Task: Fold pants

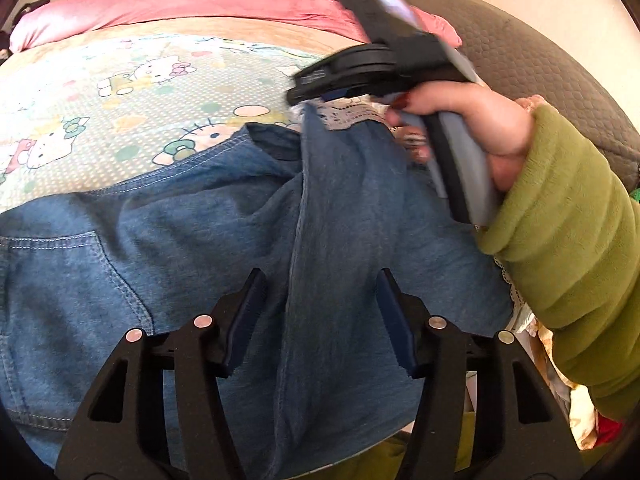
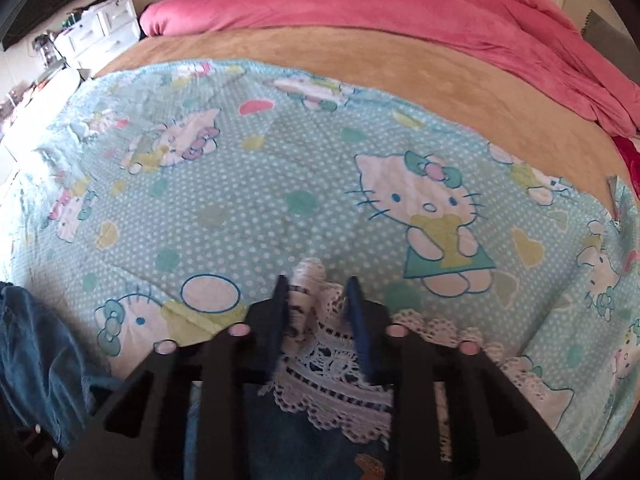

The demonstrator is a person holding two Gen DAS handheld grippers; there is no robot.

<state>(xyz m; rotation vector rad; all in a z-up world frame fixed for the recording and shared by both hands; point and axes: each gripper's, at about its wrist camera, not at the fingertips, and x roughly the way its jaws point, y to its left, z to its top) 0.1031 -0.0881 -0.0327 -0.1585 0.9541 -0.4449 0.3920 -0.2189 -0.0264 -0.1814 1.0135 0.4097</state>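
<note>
Early fold: my right claw (image 2: 316,316) pinches the lace hem (image 2: 332,384); left claw (image 1: 320,320) half-wide astride a ridge in the pants (image 1: 160,240); folding still ahead.

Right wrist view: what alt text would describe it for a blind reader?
The right gripper pinches the white lace trim of blue denim pants on a cartoon-cat bedsheet. A pink blanket lies beyond.
</note>
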